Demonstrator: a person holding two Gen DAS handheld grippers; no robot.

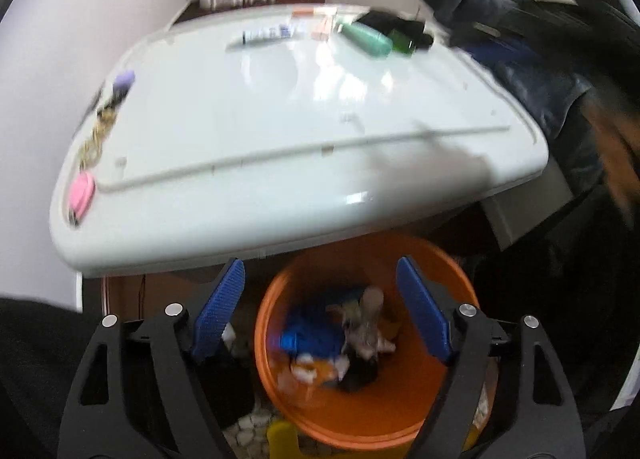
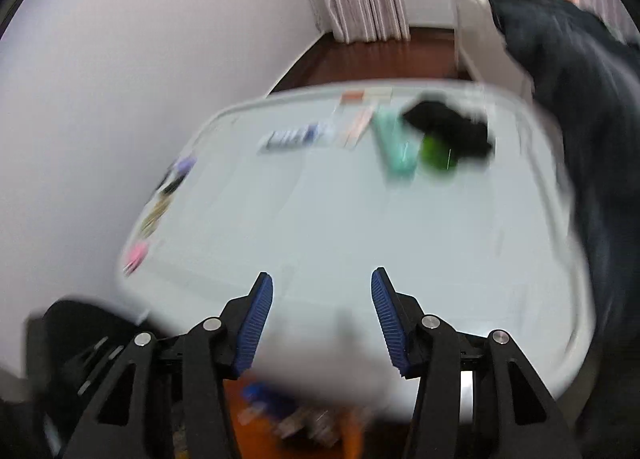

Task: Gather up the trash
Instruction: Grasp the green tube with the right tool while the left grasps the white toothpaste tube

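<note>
Two grippers, both with nothing between their blue pads. The left gripper (image 1: 320, 307) stands wide apart directly above the orange bin (image 1: 360, 399), which sits on the floor at the lower centre of its view, just under the near edge of the white bench (image 1: 280, 131). Inside the bin lies a heap of rubbish (image 1: 340, 339): something blue, pale scraps and a crumpled wrapper, too blurred to name further. So the collected trash sits straight below this gripper.

The right gripper (image 2: 322, 319) is partly spread and empty, pointing out over the bench (image 2: 360, 239). What remains lies at the far end, upper centre-right of its frame: a mint-green tube (image 2: 394, 147) with its long axis running away from the gripper, a green bottle (image 2: 436, 153) beside it and a black object (image 2: 448, 125) touching both. Judging from this, the right hand is the better placed to reach them.

Only the left view shows the bin's contents clearly; the right view catches just a smear of orange at its bottom edge. Small items along the bench's left edge, a pink one (image 1: 81, 191) among them, show more sharply in the left view.
</note>
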